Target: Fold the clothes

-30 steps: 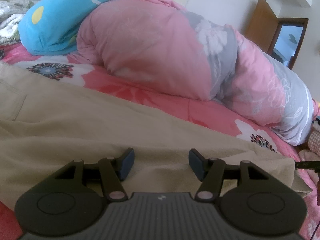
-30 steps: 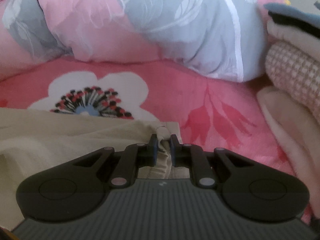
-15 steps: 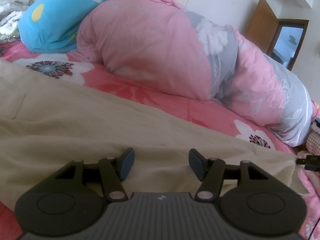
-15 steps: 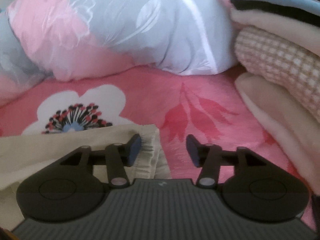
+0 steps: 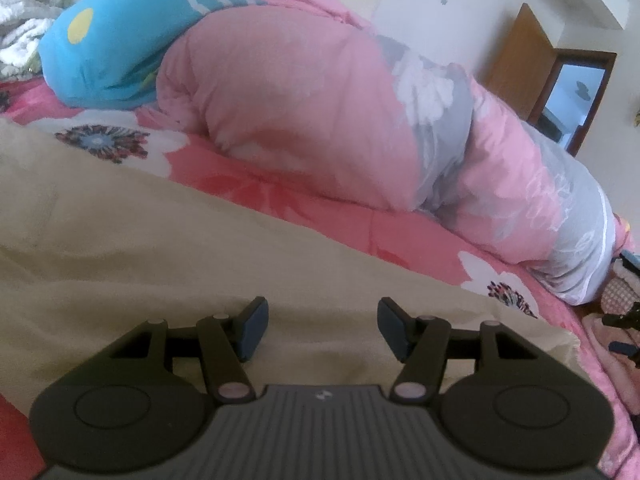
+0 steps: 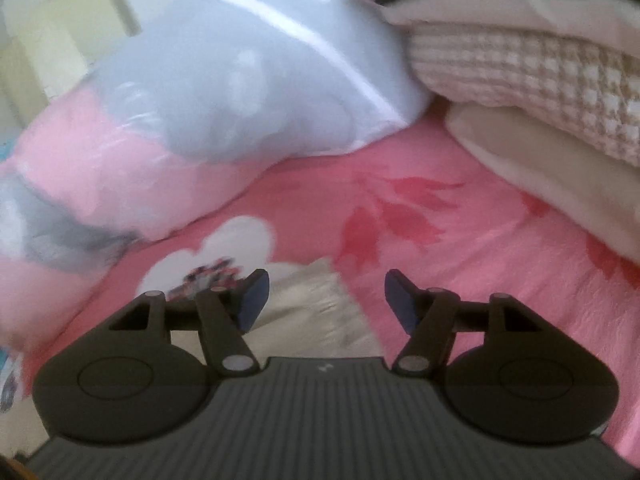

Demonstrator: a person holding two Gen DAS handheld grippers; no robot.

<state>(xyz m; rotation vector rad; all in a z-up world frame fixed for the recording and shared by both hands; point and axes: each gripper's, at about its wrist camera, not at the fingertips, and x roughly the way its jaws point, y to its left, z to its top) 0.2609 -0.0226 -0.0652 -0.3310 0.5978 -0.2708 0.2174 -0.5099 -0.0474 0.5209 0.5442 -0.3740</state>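
A beige garment [image 5: 132,248] lies spread flat on the pink flowered bedsheet [image 5: 404,236]. My left gripper [image 5: 322,330] hovers open just above it, with nothing between its blue pads. In the right wrist view the garment's corner [image 6: 316,312] lies loose on the sheet below my right gripper [image 6: 326,300]. Its jaws are opening and stand wide, and the pads press on nothing. The right gripper also shows at the far right edge of the left wrist view [image 5: 624,332].
A rolled pink and grey quilt [image 5: 320,120] runs along the far side of the bed, with a blue cushion [image 5: 116,44] at its left end. A stack of folded clothes [image 6: 532,92], checked and cream, stands at the right. A brown door [image 5: 516,64] is behind.
My right gripper has let go of the beige garment's corner, opened wide, rolled and lifted away to the right. The corner now lies on the sheet. The left gripper has stayed put.
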